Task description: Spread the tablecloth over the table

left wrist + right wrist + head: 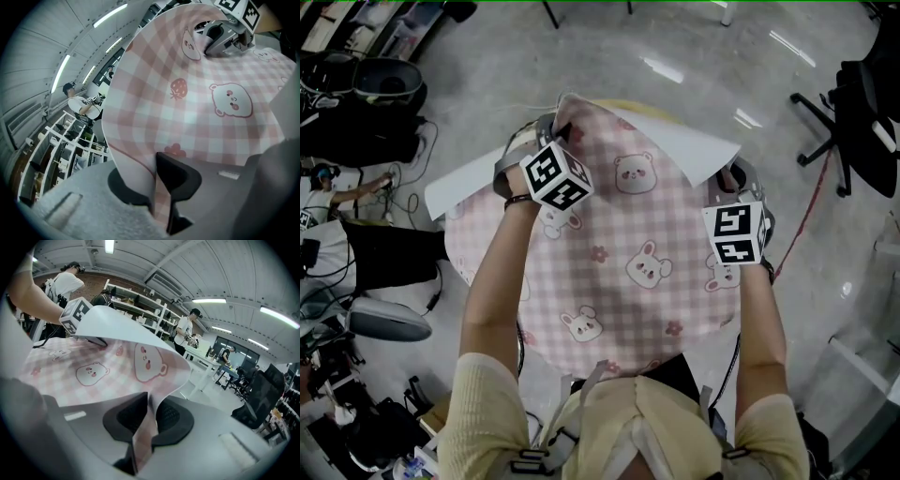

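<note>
Nearest the camera, the person's two forearms reach out over the near half of the tablecloth [619, 225], a pink check printed with bears and rabbits. It lies draped over a round top. A pale yellowish sliver at the cloth's far edge is probably the table [630, 103] itself, though little of it shows.

The left gripper [155, 183] is at the cloth's far-left edge. Its jaws are almost together, with a fold of the hem pinched upright between the dark pads. From there the fabric rises in a tall curl. The left gripper's marker cube [555, 175] sits over the cloth.

The right gripper [149, 420] is at the cloth's far-right edge. Its jaws are just as narrow and are closed on a strip of the hem, which lifts and rolls over to show its white underside. The right gripper's marker cube [734, 234] stands at the cloth's right border.

At both far corners of the cloth a white flap juts outward.

Beyond the cloth lies glossy grey floor [694, 56]. A black office chair [853, 112] stands well off to the cloth's right, and shelving [140, 310] and standing people are farther back.
</note>
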Demonstrator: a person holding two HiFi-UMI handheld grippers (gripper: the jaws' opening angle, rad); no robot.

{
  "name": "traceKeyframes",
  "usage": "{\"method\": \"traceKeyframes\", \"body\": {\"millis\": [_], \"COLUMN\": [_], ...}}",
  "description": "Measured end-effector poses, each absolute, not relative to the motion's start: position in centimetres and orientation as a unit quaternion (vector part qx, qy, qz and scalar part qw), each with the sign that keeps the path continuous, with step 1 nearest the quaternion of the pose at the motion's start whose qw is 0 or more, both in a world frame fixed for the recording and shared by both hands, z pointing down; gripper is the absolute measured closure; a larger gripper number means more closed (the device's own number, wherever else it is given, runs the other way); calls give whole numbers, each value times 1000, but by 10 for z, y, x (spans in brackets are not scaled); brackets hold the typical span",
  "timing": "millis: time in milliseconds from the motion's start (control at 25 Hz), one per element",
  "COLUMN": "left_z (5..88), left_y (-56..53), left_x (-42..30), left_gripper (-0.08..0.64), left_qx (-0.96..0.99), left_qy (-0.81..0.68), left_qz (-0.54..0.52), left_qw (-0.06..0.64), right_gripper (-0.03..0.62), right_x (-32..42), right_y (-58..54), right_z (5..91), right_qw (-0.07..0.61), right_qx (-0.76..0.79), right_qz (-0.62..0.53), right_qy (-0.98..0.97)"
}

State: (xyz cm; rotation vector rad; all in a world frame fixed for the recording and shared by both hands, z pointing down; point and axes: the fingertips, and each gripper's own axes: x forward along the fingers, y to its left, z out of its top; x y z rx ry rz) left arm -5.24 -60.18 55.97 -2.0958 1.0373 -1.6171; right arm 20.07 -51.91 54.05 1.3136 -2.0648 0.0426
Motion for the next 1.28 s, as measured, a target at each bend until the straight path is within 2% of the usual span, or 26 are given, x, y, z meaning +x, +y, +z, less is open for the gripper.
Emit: {"method": "traceKeyframes", "body": {"millis": [320, 560, 640, 720, 760, 1000, 1280], "left_z": [564, 550, 545, 540, 539, 531, 503], "left_y": [-606, -611, -614, -616, -617, -616, -613], "left_x": [-54, -60, -63, -65, -66, -70, -77], "left_gripper": [456, 353, 303, 263, 250, 213, 179], "left_qx": [-715, -708, -705, -701, -699, -701, -699], "left_qy": [379, 413, 425, 434, 436, 449, 478], "left_qz": [-565, -544, -538, -535, -535, -520, -487], "left_qw": [163, 177, 180, 185, 187, 191, 214], "right_gripper": [543, 531, 504, 421, 403, 350, 334], "right_x": [202, 204, 208, 212, 213, 220, 222], "right_y": [-521, -523, -523, -523, -523, -521, -505], "right_z": [552, 553, 555, 555, 554, 543, 523], "right_qw": [355, 351, 350, 349, 348, 331, 307], "right_qx": [505, 507, 516, 524, 527, 547, 564], "right_qz": [11, 13, 19, 24, 24, 16, 24], "right_qy": [-787, -787, -781, -776, -775, -769, -766]}}
